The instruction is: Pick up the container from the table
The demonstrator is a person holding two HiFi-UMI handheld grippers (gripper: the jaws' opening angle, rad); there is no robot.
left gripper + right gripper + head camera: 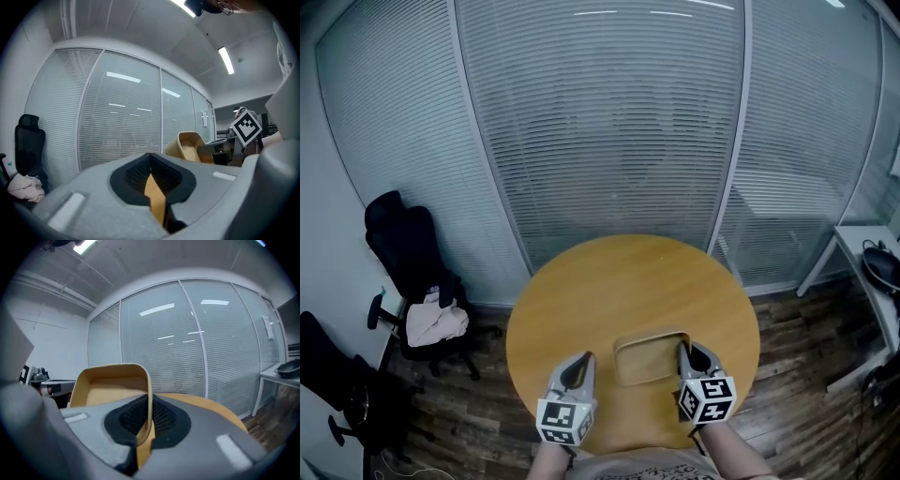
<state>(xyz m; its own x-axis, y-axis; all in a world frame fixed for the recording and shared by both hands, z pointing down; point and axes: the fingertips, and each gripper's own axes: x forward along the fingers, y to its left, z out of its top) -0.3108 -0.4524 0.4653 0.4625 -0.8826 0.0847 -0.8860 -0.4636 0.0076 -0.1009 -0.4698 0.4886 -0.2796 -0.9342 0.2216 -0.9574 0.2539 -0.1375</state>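
Observation:
A tan, shallow container (649, 361) with rounded corners is over the near part of the round wooden table (628, 281). My right gripper (684, 349) is shut on its right rim; in the right gripper view the thin wall (149, 394) runs between the black pads of the gripper (143, 427). From the left gripper view the container (187, 144) looks tilted, hollow side toward me, with the right gripper's marker cube (246, 127) behind it. My left gripper (584, 359) stays left of the container, apart from it, its jaws shut (152, 185) with nothing in them.
A glass wall with blinds (609, 122) curves behind the table. A black office chair (408, 253) with a pale cloth (436, 323) on its seat stands at the left, another chair (328, 375) nearer. A white desk (872, 281) is at the right.

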